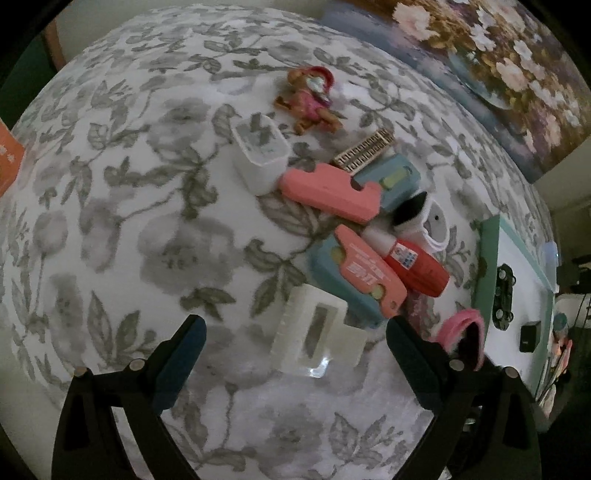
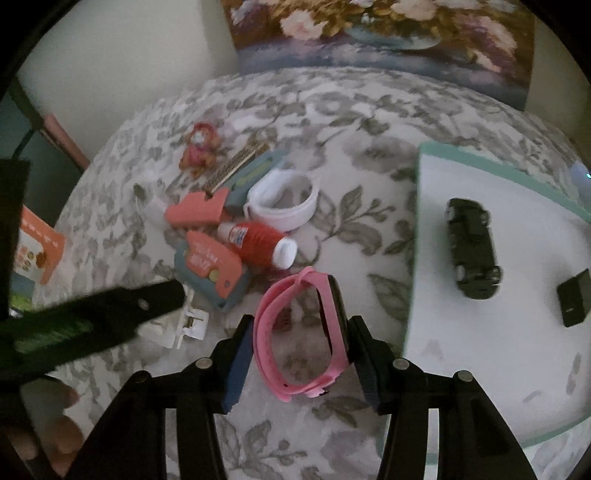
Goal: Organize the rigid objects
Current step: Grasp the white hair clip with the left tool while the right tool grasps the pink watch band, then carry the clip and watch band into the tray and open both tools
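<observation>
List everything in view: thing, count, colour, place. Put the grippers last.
toy dog figure: 1, brown and pink, far side of the pile
white box: 1, white, beside the pile
comb-like strip: 1, gold and black, behind the cases
cases: 2, pink on blue-grey, centre
glue bottle: 1, red, white cap, on its side
white band: 1, white, behind the bottle
white clip: 1, white, nearest the left gripper
pink watch: 1, pink, black face
tray: 1, white, green rim, right
toy car: 1, black, on tray
black block: 1, on tray
painting: 1, floral, background
left gripper: open over the clip
right gripper: around the watch, closure unclear
</observation>
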Demonstrator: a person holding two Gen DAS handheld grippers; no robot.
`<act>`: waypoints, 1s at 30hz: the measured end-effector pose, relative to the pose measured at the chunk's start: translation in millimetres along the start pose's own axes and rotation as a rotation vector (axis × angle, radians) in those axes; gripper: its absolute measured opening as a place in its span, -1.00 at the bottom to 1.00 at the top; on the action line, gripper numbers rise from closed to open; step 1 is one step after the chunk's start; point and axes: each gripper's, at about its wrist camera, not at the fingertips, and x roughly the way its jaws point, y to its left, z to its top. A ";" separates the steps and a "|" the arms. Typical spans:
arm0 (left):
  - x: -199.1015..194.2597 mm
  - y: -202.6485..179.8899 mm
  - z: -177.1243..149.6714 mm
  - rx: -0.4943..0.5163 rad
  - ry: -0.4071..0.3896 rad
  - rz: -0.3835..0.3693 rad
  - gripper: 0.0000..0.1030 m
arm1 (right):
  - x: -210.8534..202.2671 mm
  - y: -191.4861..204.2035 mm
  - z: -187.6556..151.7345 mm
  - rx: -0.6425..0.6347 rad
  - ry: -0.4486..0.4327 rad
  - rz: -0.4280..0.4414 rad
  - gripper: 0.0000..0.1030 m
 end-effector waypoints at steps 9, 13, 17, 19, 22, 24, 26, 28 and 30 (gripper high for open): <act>18.9 -23.2 -3.3 0.050 0.038 0.023 0.79 | -28.8 -26.8 6.4 0.072 -0.062 -0.010 0.04; 27.6 -34.3 -5.0 0.077 0.056 0.032 0.49 | -35.1 -35.8 6.4 0.088 -0.074 -0.011 0.04; 35.2 -42.6 -5.9 0.091 0.063 0.055 0.35 | -37.9 -41.3 6.5 0.102 -0.080 -0.007 0.04; 35.9 -45.5 -7.0 0.096 0.054 0.072 0.19 | -39.1 -43.3 6.2 0.107 -0.080 -0.005 0.04; 35.8 -47.3 -6.7 0.095 0.040 0.088 0.02 | -39.7 -46.4 6.2 0.115 -0.079 -0.003 0.04; 34.6 -45.9 -6.6 0.086 0.028 0.073 0.02 | -40.7 -48.9 6.5 0.123 -0.081 0.000 0.04; 29.5 -38.3 -7.4 0.083 0.017 0.068 0.01 | -41.9 -51.3 6.8 0.132 -0.083 0.003 0.04; 22.7 -37.4 -5.9 0.082 -0.001 0.063 -0.01 | -43.1 -53.8 7.0 0.142 -0.084 0.006 0.04; 10.7 -35.8 -2.7 0.083 -0.032 0.049 -0.03 | -44.2 -56.5 6.9 0.152 -0.086 0.009 0.04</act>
